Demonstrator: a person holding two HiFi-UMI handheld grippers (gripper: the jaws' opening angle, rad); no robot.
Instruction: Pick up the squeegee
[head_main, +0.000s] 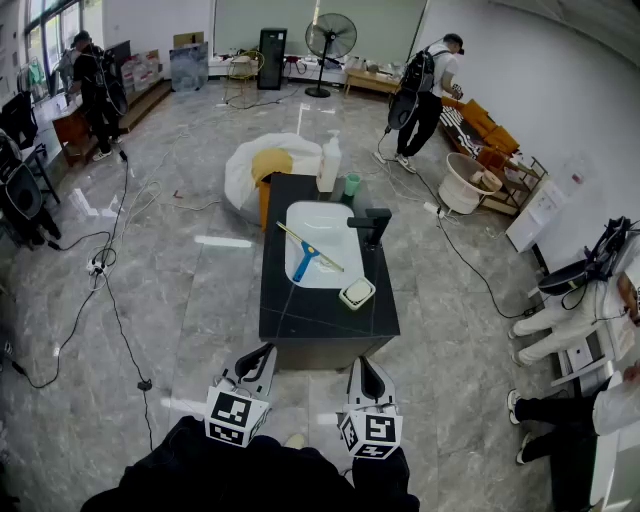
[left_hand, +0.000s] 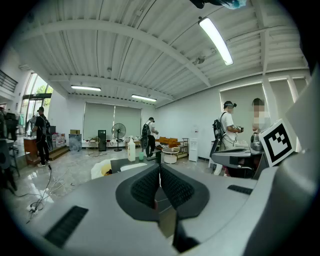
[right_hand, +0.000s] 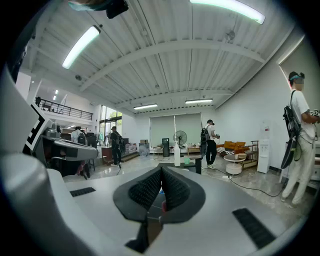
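A black tiled counter (head_main: 300, 315) stands on a grey marble floor (head_main: 200, 300). A white basin (head_main: 325, 225) is set into its top. The squeegee (head_main: 308, 250) lies slantwise across the basin, with its blue handle towards the basin's near left side. A black faucet (head_main: 372, 226) rises just right of the basin. Beyond the basin's far edge stand a white pump bottle (head_main: 328, 166) and, beside it, a green cup (head_main: 352, 185). A small white dish (head_main: 357, 293) sits at the basin's near right corner.

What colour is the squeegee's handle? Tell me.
Blue; the squeegee handle shows best in the head view.
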